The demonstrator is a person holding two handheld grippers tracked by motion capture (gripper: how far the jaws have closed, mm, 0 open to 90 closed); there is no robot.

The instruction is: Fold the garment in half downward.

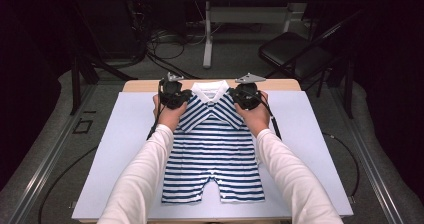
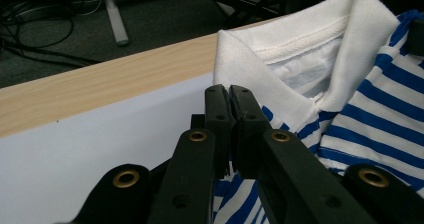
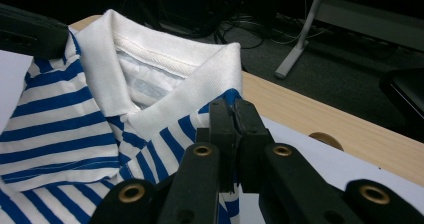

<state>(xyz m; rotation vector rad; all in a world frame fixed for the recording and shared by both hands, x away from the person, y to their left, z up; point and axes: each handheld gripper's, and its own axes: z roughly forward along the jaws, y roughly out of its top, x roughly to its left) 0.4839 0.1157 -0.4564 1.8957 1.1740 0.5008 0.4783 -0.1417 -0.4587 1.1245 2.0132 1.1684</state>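
Tools (image 1: pixel 173 95) (image 1: pixel 245 96) pinch striped romper's (image 1: pixel 212 154) shoulders.

The striped romper (image 1: pixel 212 149) covers the middle of the table (image 1: pixel 115 154), running from the far edge almost to the near one. On either side of it the pale mat lies bare, so there is open room on the left and on the right (image 1: pixel 310 149). At the far end, the left gripper (image 1: pixel 173 95) and right gripper (image 1: pixel 245 95) flank the white collar (image 1: pixel 210 90), crowding the shoulders. Beyond the table a black chair (image 1: pixel 295 51) stands apart on the floor.
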